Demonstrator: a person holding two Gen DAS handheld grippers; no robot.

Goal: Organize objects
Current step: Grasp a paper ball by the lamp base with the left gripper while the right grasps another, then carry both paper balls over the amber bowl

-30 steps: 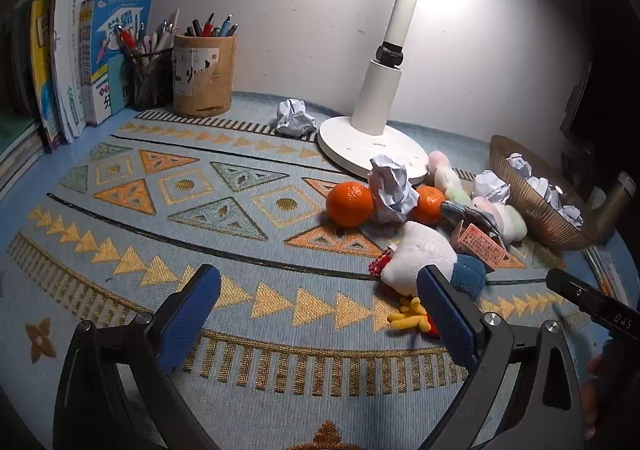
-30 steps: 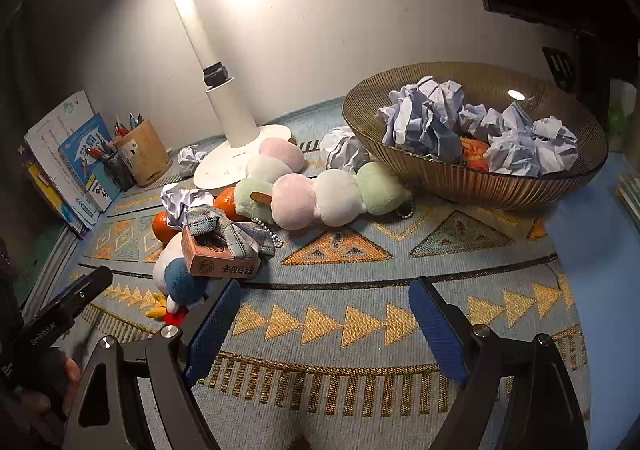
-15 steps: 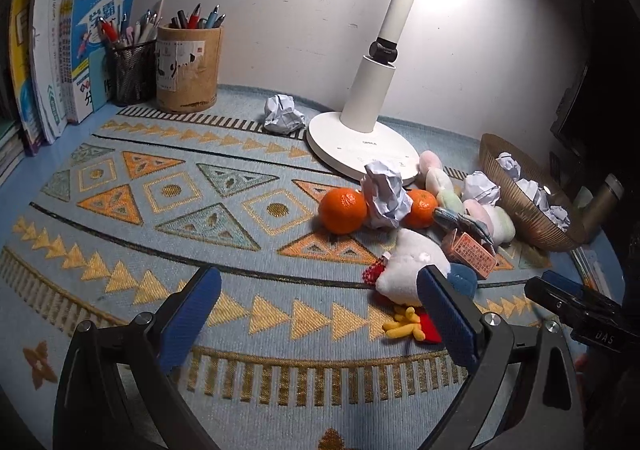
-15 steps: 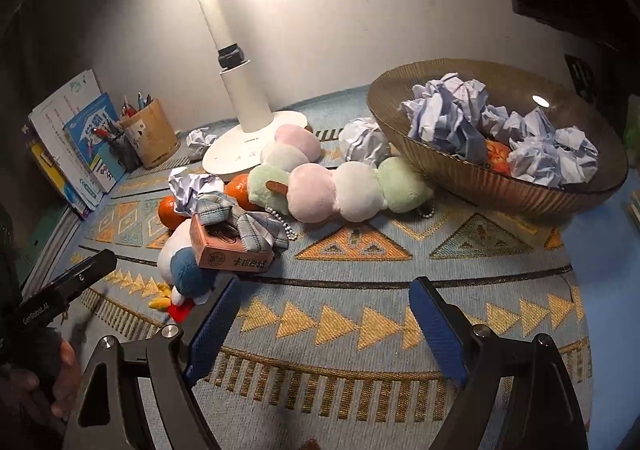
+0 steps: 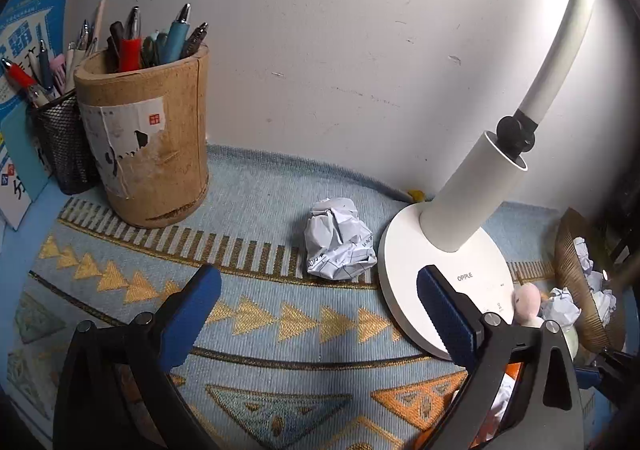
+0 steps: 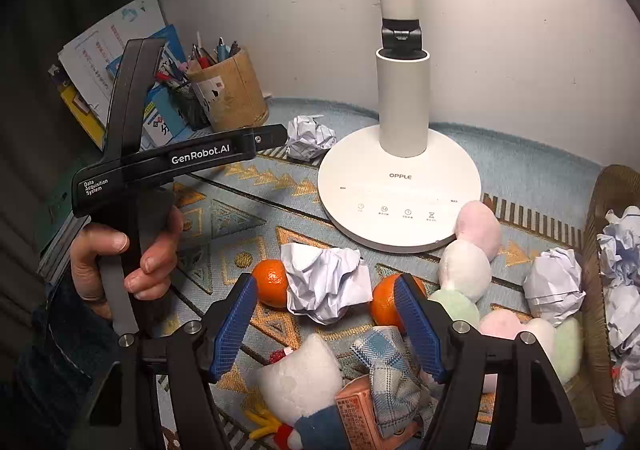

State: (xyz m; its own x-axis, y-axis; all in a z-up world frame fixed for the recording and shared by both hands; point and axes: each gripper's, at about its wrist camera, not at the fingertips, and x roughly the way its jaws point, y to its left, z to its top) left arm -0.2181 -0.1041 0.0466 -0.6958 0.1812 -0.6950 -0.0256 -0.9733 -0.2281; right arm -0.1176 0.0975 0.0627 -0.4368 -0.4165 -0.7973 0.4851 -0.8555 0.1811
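A crumpled paper ball (image 5: 338, 240) lies on the patterned mat beside the white lamp base (image 5: 436, 290). My left gripper (image 5: 318, 310) is open and empty, just short of that ball. It also shows in the right wrist view (image 6: 310, 136). My right gripper (image 6: 326, 314) is open and empty, its jaws standing either side of another paper ball (image 6: 326, 284) that lies between two oranges (image 6: 272, 284) (image 6: 384, 304). The left gripper's body (image 6: 176, 162) and the hand holding it show at left.
A cardboard pen holder (image 5: 148, 138), a mesh pen cup (image 5: 60, 142) and books stand at the back left. A wicker bowl (image 6: 604, 250) with paper balls sits at right. A pastel plush caterpillar (image 6: 468, 270), a white plush toy (image 6: 304, 374) and a small orange box (image 6: 360, 410) lie nearby.
My left gripper has moved forward to the back of the mat, close to the paper ball by the lamp. My right gripper has moved left and forward over the paper ball between the oranges.
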